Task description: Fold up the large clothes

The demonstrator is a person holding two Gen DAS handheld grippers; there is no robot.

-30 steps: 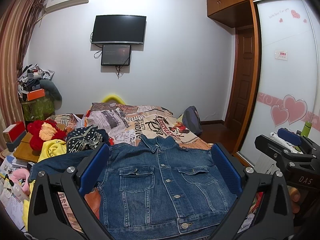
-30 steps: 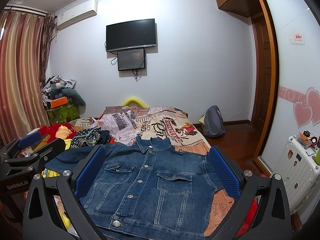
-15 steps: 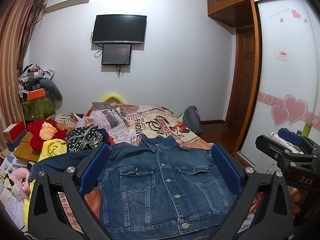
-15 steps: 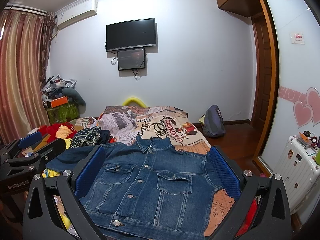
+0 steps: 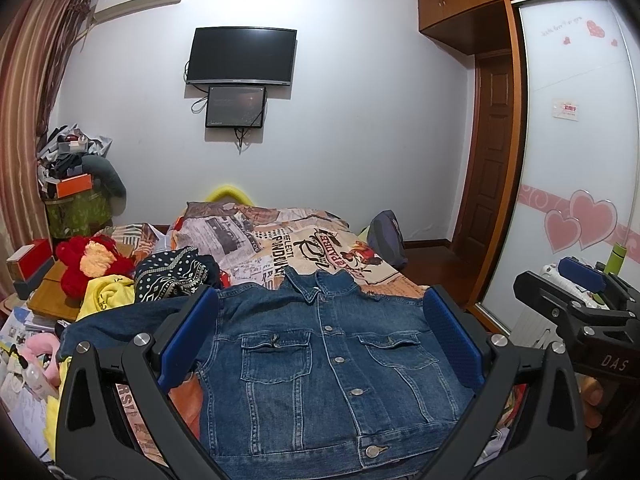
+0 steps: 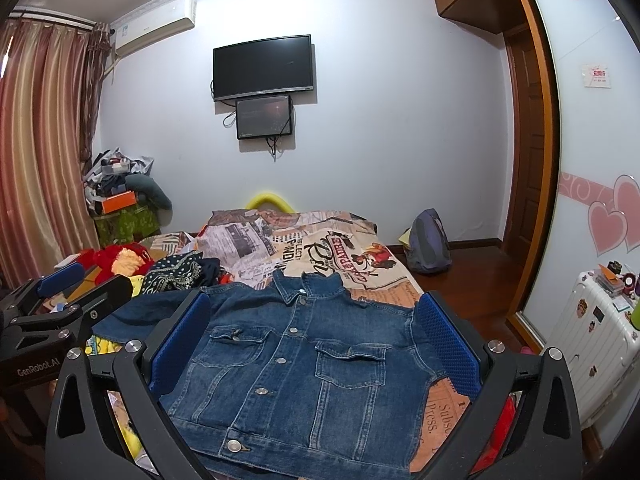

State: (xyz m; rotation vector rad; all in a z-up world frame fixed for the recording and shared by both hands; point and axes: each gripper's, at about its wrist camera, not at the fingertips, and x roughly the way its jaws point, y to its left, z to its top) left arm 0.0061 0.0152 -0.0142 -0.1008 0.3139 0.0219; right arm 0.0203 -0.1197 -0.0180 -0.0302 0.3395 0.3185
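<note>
A blue denim jacket lies buttoned and face up on the bed, collar away from me, its left sleeve stretched out to the left. It also shows in the right wrist view. My left gripper is open and empty, held above the jacket. My right gripper is open and empty above it too. Each gripper shows in the other's view: the right one at the far right, the left one at the far left.
The bed has a newspaper-print cover. A pile of clothes and a red plush toy lie at its left. A backpack sits on the floor, a white suitcase at the right.
</note>
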